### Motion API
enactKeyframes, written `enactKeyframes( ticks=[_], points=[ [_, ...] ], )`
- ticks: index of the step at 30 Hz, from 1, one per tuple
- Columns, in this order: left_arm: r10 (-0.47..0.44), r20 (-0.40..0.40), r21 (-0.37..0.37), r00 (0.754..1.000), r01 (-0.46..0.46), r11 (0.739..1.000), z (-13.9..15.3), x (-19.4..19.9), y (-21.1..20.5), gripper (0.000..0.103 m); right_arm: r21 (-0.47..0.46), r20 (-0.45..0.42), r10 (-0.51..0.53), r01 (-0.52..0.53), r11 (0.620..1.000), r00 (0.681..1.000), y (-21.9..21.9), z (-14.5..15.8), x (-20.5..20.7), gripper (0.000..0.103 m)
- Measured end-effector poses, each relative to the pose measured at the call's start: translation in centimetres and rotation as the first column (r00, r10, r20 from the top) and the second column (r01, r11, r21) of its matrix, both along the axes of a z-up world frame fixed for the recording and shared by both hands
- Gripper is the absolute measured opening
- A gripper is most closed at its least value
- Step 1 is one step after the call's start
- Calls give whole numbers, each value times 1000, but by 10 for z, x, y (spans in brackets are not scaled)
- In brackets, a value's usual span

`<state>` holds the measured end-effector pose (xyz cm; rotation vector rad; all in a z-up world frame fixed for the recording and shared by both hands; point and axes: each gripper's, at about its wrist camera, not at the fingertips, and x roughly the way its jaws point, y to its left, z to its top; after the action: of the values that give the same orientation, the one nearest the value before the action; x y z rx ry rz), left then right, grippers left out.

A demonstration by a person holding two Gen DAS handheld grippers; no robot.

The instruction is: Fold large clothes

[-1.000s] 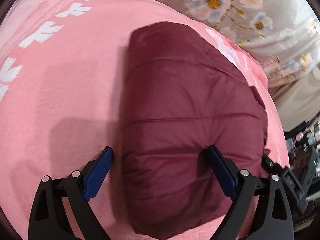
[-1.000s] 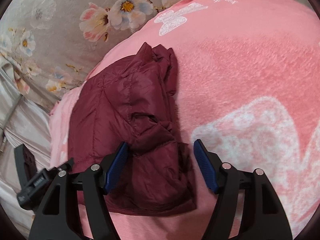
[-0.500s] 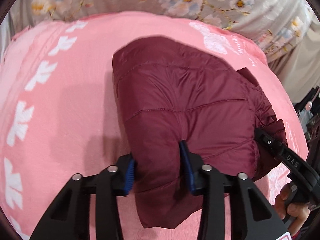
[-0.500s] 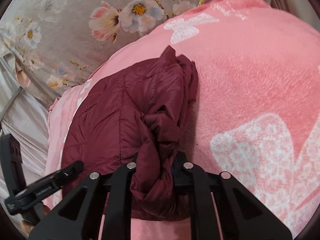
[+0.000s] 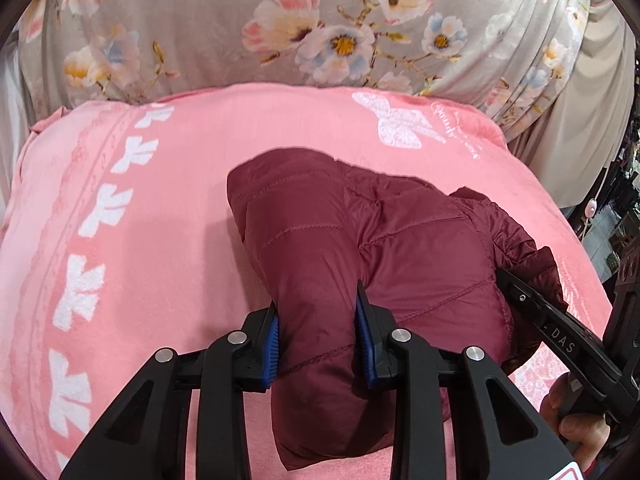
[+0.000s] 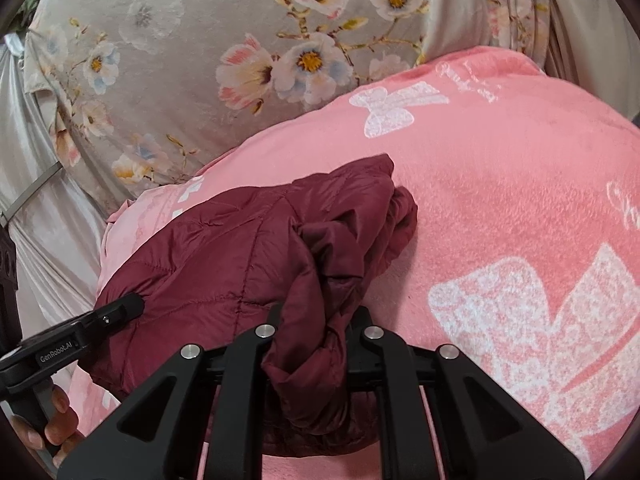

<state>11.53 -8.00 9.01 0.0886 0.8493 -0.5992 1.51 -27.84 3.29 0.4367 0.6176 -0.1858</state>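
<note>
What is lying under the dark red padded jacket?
The padded jacket lies on the pink blanket. Whether anything else lies beneath the jacket cannot be seen; the jacket covers that spot.

**Maroon quilted jacket, bundled**

The maroon puffer jacket (image 5: 400,248) is folded into a thick, stitched bundle on a pink blanket (image 5: 168,216). Its near edges are bunched and raised, one rumpled end trailing loose folds.
</note>
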Motion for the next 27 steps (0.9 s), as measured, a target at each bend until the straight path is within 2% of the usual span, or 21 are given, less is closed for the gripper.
enactKeyframes(
  ticks=[5, 10, 16, 20, 21, 23, 24, 26, 27],
  points=[
    [2, 55, -23, 998, -1, 1000, 22, 7, 12, 27, -50, 38, 29, -28, 998, 999, 12, 25, 12, 11],
    [12, 144, -27, 990, -8, 1000, 46, 20, 24, 27, -125, 94, 84, -72, 989, 992, 30, 57, 39, 11],
    [49, 269, -57, 962, -35, 998, 78, 57, 44, 23, -235, 185, 149, -103, 967, 972, 61, 97, 86, 11],
    [89, 343, -106, 935, -56, 993, 99, 96, 60, 16, -293, 267, 197, -115, 949, 943, 80, 115, 128, 11],
    [94, 359, -115, 928, -56, 992, 102, 101, 62, 3, -296, 293, 212, -123, 947, 932, 83, 117, 140, 11],
    [68, 392, -161, 918, -4, 987, 109, 121, 69, 0, -291, 326, 244, -148, 945, 913, 91, 117, 162, 10],
    [70, 391, -155, 918, -10, 988, 108, 133, 69, 0, -305, 328, 277, -176, 936, 903, 99, 111, 179, 10],
    [88, 379, -119, 921, -46, 992, 92, 156, 67, 0, -359, 252, 284, -183, 915, 925, 117, 84, 212, 10],
    [107, 347, -95, 932, -78, 992, 80, 166, 67, 0, -322, 195, 272, -200, 925, 942, 116, 59, 228, 10]
  ],
)
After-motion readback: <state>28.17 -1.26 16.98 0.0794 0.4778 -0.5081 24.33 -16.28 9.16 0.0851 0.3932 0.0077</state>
